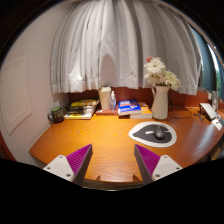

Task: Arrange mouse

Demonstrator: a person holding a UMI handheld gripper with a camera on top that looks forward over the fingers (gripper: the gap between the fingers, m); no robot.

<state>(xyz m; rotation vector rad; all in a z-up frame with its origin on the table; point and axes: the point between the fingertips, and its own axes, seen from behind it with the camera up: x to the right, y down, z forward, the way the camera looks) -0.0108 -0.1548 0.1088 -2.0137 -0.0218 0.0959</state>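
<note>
A dark grey mouse (160, 131) lies on a light oval mouse mat (152, 133) on the wooden desk (105, 140), ahead of and to the right of my fingers. My gripper (113, 160) is open and empty, held above the desk's near part. Its two fingers (80, 160) with magenta pads stand wide apart with bare desk wood between them. The mouse is well beyond the right finger, not touched.
A white vase of flowers (160, 98) stands behind the mat. A stack of books (130, 108) and a white container (106, 97) sit at the back middle. More books (82, 108) and a dark cup (57, 115) lie at the back left. White curtains (115, 45) hang behind.
</note>
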